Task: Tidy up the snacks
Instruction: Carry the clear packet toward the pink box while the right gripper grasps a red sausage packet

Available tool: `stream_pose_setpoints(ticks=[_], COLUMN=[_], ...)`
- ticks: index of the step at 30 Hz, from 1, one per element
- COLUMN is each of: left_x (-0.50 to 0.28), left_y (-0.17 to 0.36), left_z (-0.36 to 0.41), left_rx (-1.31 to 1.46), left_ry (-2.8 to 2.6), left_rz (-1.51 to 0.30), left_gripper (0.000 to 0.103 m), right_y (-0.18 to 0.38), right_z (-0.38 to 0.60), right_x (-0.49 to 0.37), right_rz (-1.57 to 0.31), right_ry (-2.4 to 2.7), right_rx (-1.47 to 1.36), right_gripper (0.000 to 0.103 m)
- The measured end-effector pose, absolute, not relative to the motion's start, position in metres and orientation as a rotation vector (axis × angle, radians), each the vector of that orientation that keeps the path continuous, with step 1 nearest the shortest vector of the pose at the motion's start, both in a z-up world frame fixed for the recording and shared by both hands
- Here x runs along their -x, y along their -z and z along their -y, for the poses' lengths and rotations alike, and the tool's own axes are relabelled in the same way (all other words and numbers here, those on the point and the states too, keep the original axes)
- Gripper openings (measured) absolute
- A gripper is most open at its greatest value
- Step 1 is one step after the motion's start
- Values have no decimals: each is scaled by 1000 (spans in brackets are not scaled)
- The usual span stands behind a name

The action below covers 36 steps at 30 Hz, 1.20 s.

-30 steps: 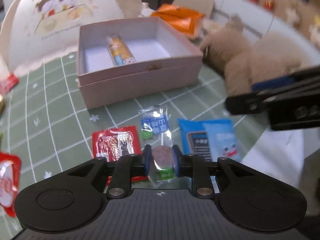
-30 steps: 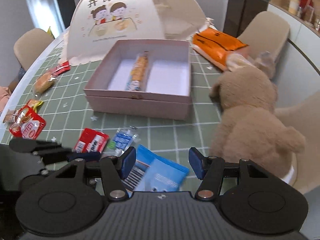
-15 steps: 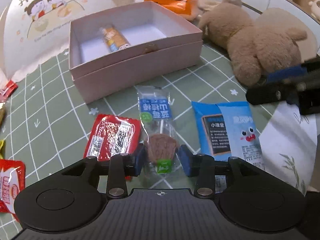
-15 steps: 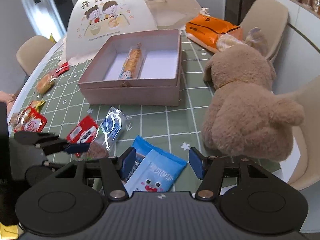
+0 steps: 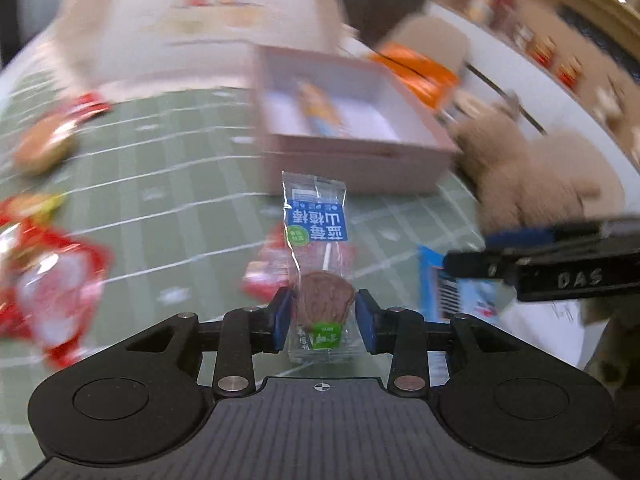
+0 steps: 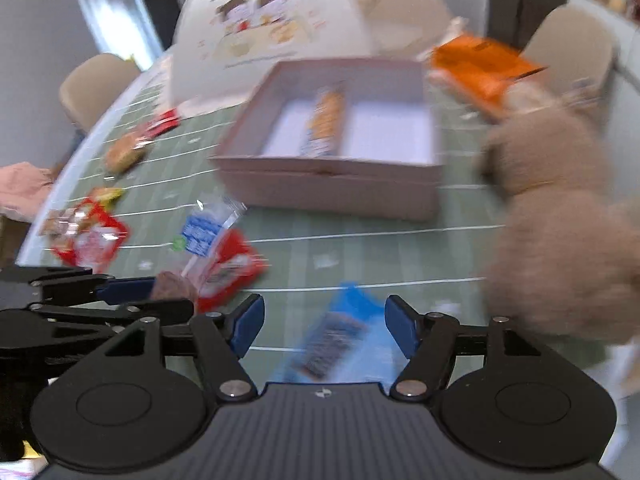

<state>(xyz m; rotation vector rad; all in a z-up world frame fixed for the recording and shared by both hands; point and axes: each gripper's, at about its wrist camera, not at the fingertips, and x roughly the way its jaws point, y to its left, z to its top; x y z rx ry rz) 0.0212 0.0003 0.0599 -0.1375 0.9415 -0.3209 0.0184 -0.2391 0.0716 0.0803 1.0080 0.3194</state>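
My left gripper (image 5: pixel 324 316) grips a clear lollipop packet (image 5: pixel 316 236) with a blue label, lifted off the green checked cloth; its jaws are closing on the wrapper around the brown disc. In the right wrist view the same lollipop packet (image 6: pixel 198 236) hangs at the left gripper (image 6: pixel 160 296). My right gripper (image 6: pixel 324 328) hovers over a blue packet (image 6: pixel 340 340). Its jaws are opening and the pads do not touch the packet. The open pink box (image 6: pixel 332 192) behind holds one orange snack bar (image 6: pixel 326 124). A red packet (image 6: pixel 228 272) lies under the lollipop.
A brown plush bear (image 6: pixel 560 240) sits right of the box. An orange bag (image 6: pixel 480 68) and a domed food cover (image 6: pixel 280 20) stand behind it. Several red snack packets (image 5: pixel 52 280) and a bun packet (image 5: pixel 44 148) lie on the left of the cloth, near the table edge.
The left gripper widened its hold on the lollipop packet, then raised it off the cloth and swung left, so the box sits further right in its view. The right jaws have spread wider.
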Motion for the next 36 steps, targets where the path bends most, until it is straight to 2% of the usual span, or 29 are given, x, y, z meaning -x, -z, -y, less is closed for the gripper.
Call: stream_pose_setpoints(ticks=[7, 9, 12, 15, 17, 20, 21, 22, 23, 25, 31, 36], left_x=[0, 6, 13, 17, 17, 17, 17, 17, 16, 16, 11, -17], left_y=[-58, -56, -56, -54, -51, -45, -42, -40, -38, -38, -49, -109], left_z=[-77, -90, -96, -96, -98, -99, -100, -100, -100, -98, -87, -58], left_rx=[256, 292, 280, 304, 323, 353, 364, 373, 377, 371, 360, 295], left_ry=[148, 129, 117, 142, 151, 149, 149, 148, 149, 157, 205, 342], left_rz=[-946, -952, -948, -944, -945, -952, -957, -964, -973, -980, -971, -844], left_gripper=[40, 40, 40, 40, 40, 40, 40, 40, 40, 40, 40, 40], right_y=[-36, -30, -31, -27, -22, -20, -21, -23, -25, -30, -57, -104], right_z=[161, 146, 118, 92, 85, 98, 104, 106, 106, 106, 140, 194], right_x=[-64, -72, -78, -79, -75, -74, -75, -76, -77, -74, -43, -22], right_rz=[-1191, -1214, -1157, -1075, -1011, -983, -984, -987, -984, -999, -972, -888], right_ry=[-337, -279, -226, -248, -270, -306, -316, -327, -344, -407, -444, -388], right_rx=[-253, -276, -207, 1, 126, 117, 120, 127, 139, 179, 202, 107], right_gripper=[67, 72, 74, 76, 82, 84, 84, 77, 63, 53, 49, 49])
